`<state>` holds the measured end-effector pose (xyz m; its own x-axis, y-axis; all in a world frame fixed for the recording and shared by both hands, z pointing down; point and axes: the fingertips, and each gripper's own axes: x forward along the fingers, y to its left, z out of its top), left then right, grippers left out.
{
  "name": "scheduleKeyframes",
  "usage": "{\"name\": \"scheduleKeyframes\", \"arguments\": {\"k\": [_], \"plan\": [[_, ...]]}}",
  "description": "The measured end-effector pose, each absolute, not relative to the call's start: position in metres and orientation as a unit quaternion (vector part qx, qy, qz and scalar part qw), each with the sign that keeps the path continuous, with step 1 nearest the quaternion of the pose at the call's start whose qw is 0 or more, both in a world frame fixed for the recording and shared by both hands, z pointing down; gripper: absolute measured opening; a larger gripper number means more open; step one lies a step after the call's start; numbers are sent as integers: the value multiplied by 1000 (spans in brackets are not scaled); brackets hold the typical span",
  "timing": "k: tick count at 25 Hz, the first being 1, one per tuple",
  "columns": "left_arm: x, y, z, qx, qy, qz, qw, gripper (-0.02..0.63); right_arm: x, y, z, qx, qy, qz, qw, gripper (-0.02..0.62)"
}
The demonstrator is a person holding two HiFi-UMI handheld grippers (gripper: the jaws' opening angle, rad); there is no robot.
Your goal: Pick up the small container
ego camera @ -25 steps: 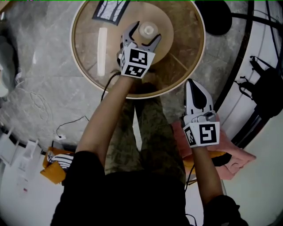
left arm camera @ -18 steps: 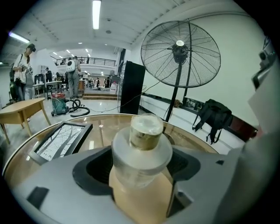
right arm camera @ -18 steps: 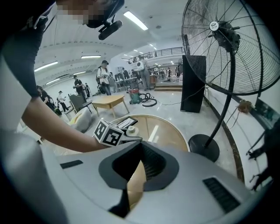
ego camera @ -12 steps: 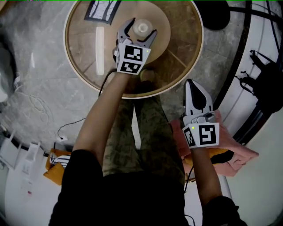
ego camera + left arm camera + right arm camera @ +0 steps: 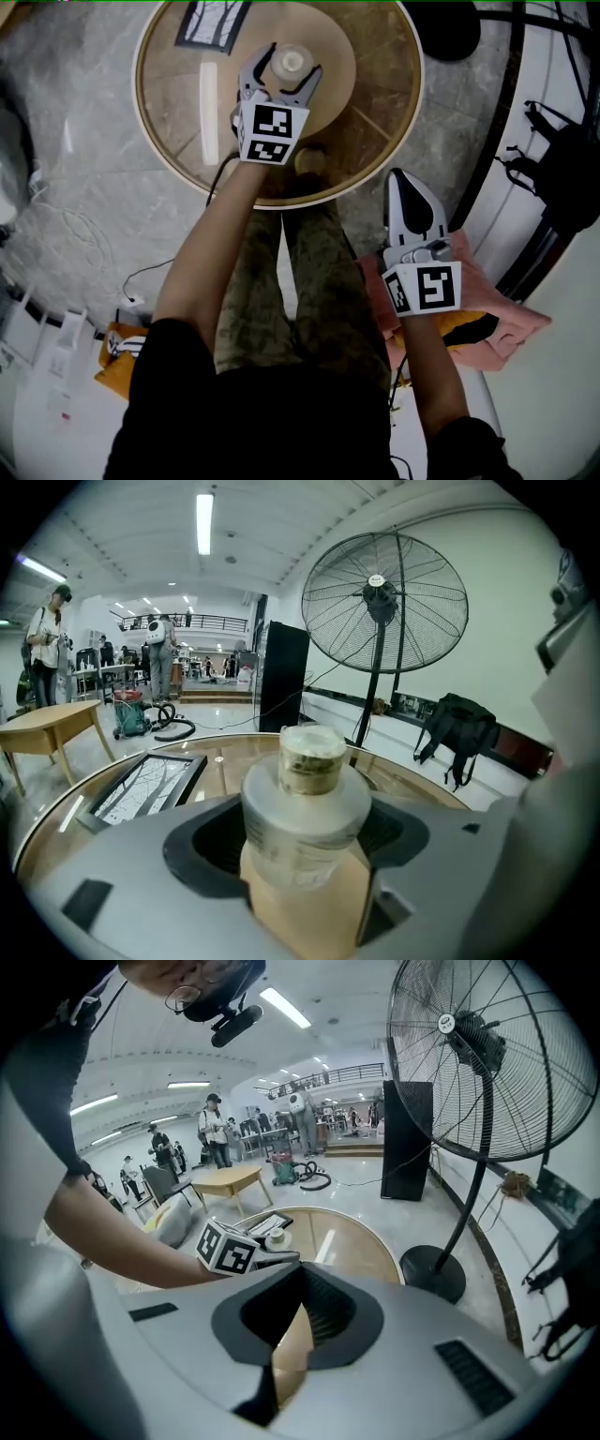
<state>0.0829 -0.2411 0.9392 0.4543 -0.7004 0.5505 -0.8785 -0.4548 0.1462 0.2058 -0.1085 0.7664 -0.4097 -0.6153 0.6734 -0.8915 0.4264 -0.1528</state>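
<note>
The small container [image 5: 291, 61], a pale jar with a narrower lid, stands upright on the round glass table [image 5: 375, 141]. My left gripper [image 5: 290, 66] is open with one finger on each side of the jar. In the left gripper view the container [image 5: 305, 789] fills the space between the jaws of the left gripper [image 5: 305, 864], with dark gaps at both sides. My right gripper [image 5: 404, 180] hangs off the table's near right edge, above the person's leg, shut and empty. The right gripper view shows the right gripper [image 5: 292, 1283] closed to a thin slit.
A dark picture frame [image 5: 212, 19] lies at the table's far left. A standing fan [image 5: 384, 602] with a black base [image 5: 448, 28] is beyond the table. A black backpack [image 5: 562, 178] lies at the right, a pink cloth [image 5: 502, 323] under the right hand, and cables [image 5: 150, 267] on the floor.
My left gripper has slid forward over the table, so the container now sits deeper between its fingers. The right gripper has barely moved.
</note>
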Motion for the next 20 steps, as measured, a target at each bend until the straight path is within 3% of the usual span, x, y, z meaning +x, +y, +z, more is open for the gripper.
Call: {"name": "scheduleKeyframes", "arguments": {"k": [9, 20], "plan": [[76, -210, 872, 834, -475, 190, 207, 354, 206, -91, 734, 500, -787, 257, 254, 17], [52, -159, 704, 844, -465, 160, 212, 354, 173, -61, 616, 512, -791, 245, 231, 17]]}}
